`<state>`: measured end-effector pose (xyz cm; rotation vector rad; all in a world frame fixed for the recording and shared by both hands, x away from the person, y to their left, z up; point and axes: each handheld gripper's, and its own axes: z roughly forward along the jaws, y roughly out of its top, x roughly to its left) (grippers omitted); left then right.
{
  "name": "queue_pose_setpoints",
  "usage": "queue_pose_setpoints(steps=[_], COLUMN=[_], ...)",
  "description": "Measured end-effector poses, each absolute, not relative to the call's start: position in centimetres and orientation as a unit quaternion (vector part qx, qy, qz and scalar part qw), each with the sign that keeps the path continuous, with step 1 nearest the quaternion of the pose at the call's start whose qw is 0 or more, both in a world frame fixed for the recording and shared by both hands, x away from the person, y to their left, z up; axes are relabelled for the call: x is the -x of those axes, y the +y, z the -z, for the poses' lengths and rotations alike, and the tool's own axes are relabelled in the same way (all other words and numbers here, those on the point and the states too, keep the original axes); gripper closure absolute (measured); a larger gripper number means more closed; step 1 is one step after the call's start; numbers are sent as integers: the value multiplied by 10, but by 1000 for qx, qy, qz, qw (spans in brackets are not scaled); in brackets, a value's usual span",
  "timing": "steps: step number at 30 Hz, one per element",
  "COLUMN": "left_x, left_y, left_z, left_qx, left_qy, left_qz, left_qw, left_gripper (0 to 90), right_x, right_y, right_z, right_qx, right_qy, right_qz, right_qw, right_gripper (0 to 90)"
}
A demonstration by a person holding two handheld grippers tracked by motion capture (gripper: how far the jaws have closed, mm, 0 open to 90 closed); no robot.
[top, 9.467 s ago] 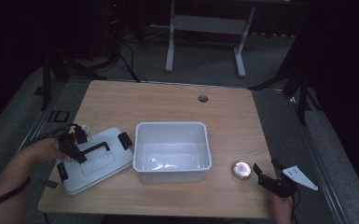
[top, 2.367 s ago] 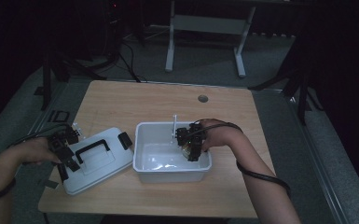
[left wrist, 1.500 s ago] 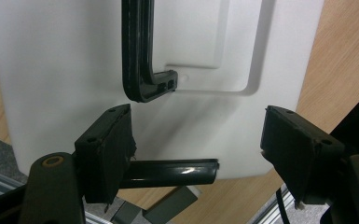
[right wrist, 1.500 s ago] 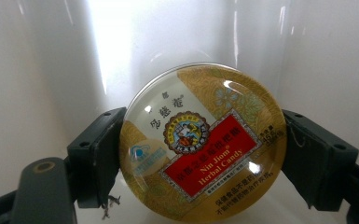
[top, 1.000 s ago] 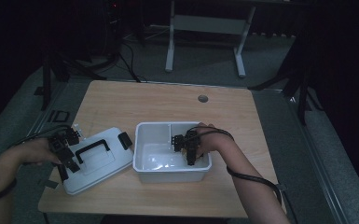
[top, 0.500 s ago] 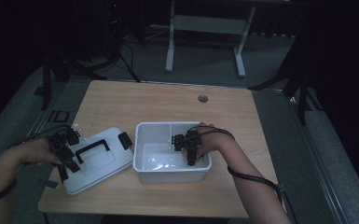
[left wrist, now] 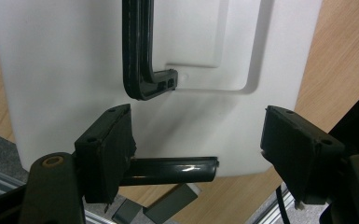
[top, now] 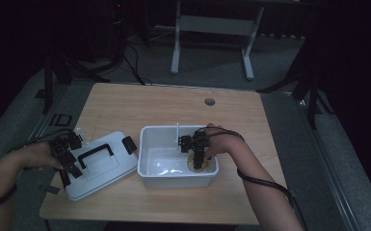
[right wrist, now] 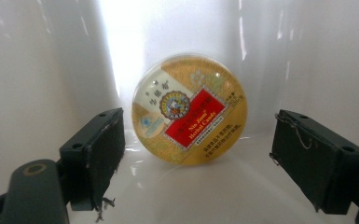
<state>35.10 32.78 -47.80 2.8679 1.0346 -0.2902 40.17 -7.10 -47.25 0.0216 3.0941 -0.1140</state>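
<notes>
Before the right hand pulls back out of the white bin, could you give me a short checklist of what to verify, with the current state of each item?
1. Candy tin inside the white bin, near its right end: ok.
2. Right tool let go of the tin, jaws wide with gaps on both sides: ok.
3. Tin lying flat on the bin floor: not ok, it looks propped against the wall.
4. Lid within reach, lying left of the bin on the table: ok.
5. Left tool gripping the lid: not ok, its jaws stand open over the lid's edge.
6. Lid's black handle undamaged: cannot tell.
</notes>
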Motion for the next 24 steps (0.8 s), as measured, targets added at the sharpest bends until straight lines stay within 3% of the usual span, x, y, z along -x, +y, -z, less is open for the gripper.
queue_pose_setpoints(steps=[9, 24], left_x=[-353, -352], left_y=[325, 326], left_z=[481, 475], left_qx=[-936, -937], left_qy=[336, 335], left_qz=[96, 92], left_qw=[37, 40], left_gripper=[248, 248], right_x=[-392, -388], right_y=[-73, -105], right_z=[438, 394], right_qx=[11, -19], right_qy=[999, 997], right_qz=[1, -30], right_qw=[49, 67], right_gripper=[218, 127])
